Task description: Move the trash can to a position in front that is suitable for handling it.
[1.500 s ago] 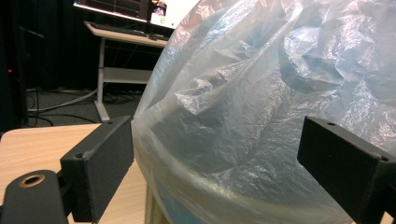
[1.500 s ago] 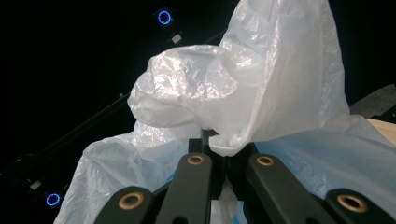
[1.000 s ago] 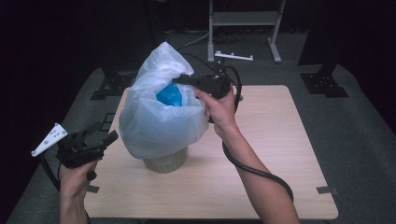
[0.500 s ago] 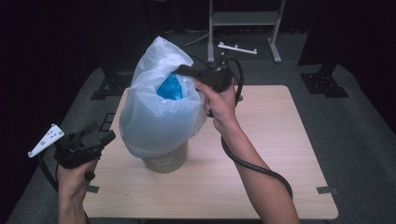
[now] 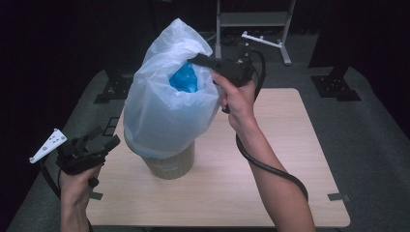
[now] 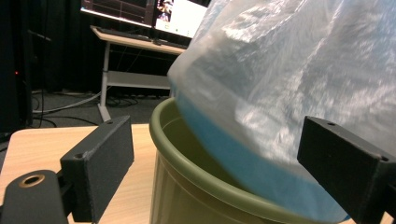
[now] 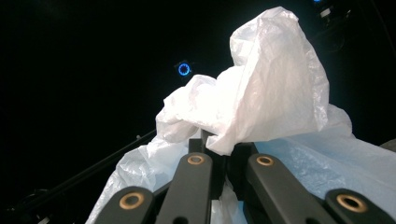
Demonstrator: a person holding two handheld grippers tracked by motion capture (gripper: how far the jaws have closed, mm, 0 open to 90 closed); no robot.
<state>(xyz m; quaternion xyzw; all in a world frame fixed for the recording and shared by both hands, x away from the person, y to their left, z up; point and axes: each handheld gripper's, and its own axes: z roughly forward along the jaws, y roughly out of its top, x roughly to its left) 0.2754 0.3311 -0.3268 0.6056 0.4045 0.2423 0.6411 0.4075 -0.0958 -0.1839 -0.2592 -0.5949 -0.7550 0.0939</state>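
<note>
A translucent white plastic bag (image 5: 169,104), thin and crinkled, stands tall and bulging over an olive-green round bin (image 5: 170,164) near the middle of a pale wood-grain table (image 5: 285,154). The bag's lower end sits inside the bin's smooth rolled rim (image 6: 196,179); something blue (image 5: 184,79) shows through its open mouth, and a blue tint lines its base. The right gripper (image 5: 205,60), held at the bag's top edge, has its black jaws clamped on a fold of the film (image 7: 252,112), seen bunched between them in the right gripper view. The left gripper (image 5: 104,140) is held low at the table's left edge, jaws spread wide and empty, framing bin and bag in the left gripper view.
</note>
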